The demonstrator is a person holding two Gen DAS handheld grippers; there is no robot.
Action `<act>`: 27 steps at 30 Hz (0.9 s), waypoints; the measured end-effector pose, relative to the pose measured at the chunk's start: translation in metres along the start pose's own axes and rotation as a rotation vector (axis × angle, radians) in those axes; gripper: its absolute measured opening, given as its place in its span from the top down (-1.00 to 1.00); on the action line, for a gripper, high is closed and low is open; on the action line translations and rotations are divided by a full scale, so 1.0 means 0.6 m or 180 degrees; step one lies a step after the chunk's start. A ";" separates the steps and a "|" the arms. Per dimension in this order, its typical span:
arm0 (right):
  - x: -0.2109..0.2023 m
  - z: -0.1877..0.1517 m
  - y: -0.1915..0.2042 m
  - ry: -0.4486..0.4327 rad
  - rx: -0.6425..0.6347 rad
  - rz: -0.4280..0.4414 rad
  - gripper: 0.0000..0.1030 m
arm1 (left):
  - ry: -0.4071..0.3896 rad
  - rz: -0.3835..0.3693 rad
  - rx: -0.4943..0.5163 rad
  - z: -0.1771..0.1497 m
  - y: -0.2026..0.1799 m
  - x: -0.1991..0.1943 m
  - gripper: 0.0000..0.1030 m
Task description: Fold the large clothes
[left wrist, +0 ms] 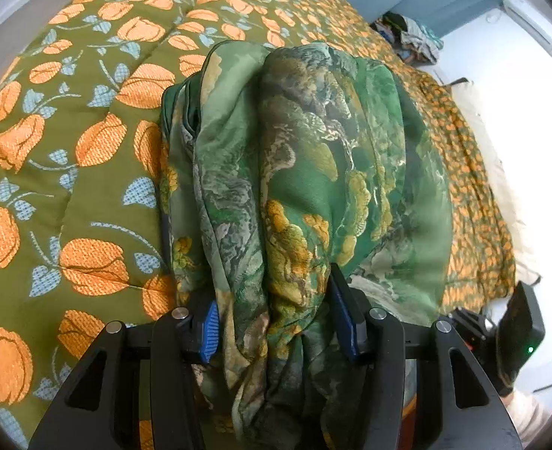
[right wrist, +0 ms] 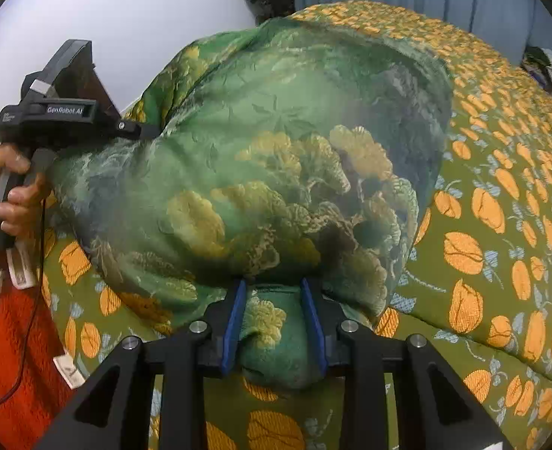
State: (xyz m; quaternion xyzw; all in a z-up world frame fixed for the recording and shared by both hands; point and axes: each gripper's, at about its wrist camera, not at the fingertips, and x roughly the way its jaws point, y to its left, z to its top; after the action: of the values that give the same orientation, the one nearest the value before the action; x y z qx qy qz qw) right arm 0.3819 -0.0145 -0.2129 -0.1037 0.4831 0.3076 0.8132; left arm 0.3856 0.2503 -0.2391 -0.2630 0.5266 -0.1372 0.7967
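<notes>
Item: green printed garment, thin and floral-patterned, held bunched and lifted above the tulip-patterned bedspread, its long axis running from one tool across to the other. Holders: left gripper clenched on a thick gathered fold that falls forward over its blue pads; right gripper clamped on another bunch of the same cloth, so both ends are equally in hand. Judged next: spread the grippers apart along that axis and lower the cloth flat onto the bedspread.
</notes>
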 end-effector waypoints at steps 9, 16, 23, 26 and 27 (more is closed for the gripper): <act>-0.153 -0.017 -0.028 -0.0616 0.0288 -0.0172 -0.46 | -0.0423 0.0002 -0.0132 -0.009 -0.026 -0.099 -0.64; -0.191 -0.031 -0.050 -0.0722 0.0467 -0.0202 -0.46 | -0.0349 -0.0354 -0.0319 0.024 -0.007 -0.121 -0.71; -0.180 -0.035 -0.021 -0.0606 0.0404 -0.0071 -0.46 | 0.0155 0.0069 0.0198 0.031 -0.051 -0.028 -0.86; -0.169 -0.033 -0.040 -0.0517 0.0547 -0.0028 -0.46 | 0.0136 0.0047 0.0147 0.031 -0.027 -0.009 -0.99; -0.162 -0.031 -0.054 -0.0483 0.0628 0.0008 -0.46 | 0.0140 0.0032 0.0158 0.030 -0.020 0.000 -0.99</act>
State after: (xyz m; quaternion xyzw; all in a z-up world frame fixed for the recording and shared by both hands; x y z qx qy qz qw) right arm 0.3544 -0.0878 -0.1442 0.0009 0.4482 0.2665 0.8533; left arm 0.4024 0.2452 -0.2270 -0.2373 0.5417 -0.1520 0.7919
